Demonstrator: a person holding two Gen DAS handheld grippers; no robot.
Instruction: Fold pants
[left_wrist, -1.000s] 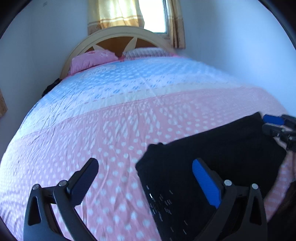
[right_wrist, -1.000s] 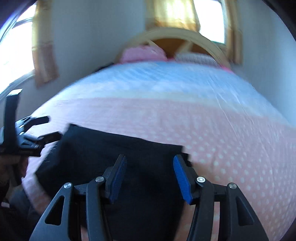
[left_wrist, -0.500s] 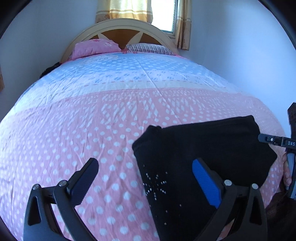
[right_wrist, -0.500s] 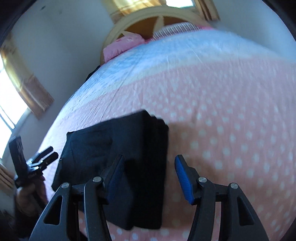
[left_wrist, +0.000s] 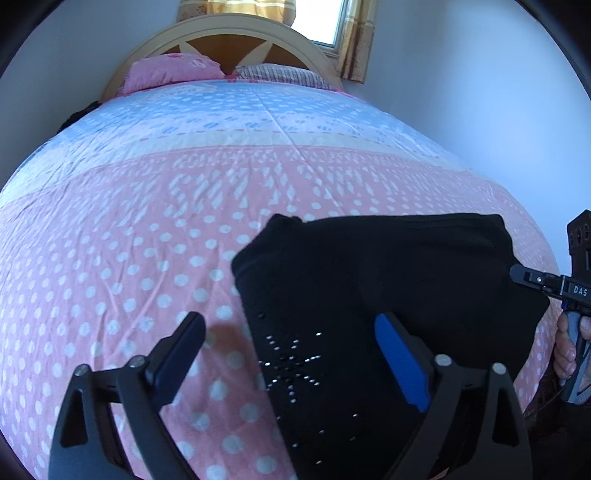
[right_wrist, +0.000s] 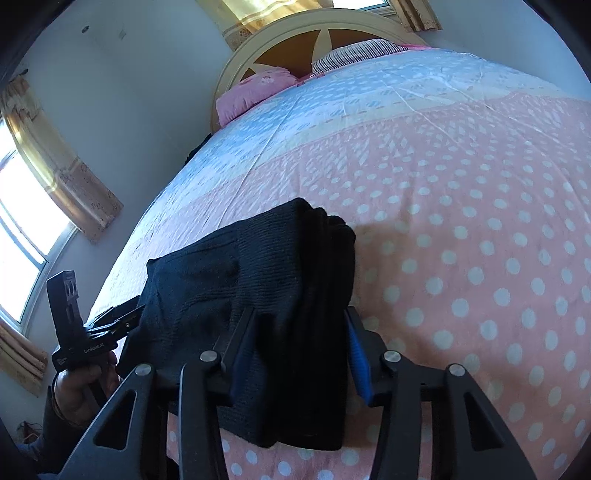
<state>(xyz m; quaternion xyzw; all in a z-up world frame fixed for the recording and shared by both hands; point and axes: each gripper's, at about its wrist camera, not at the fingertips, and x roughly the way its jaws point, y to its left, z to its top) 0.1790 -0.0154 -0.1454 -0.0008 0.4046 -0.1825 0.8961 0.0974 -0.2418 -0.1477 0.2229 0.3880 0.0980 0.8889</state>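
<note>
Near the foot edge of the bed (left_wrist: 110, 229), the black pants (left_wrist: 369, 280) lie folded into a thick rectangle, long axis running across between the two tools. From the right hand-held gripper (right_wrist: 301, 343) the bundle lies straight ahead, its near end sitting between the jaws, which are moderately open and straddle the cloth; whether they touch it I cannot tell. Beside it, the left hand-held gripper (left_wrist: 291, 350) is spread wide and holds nothing, hovering over the bundle's studded left end. Judging by this, the right is nearer.
</note>
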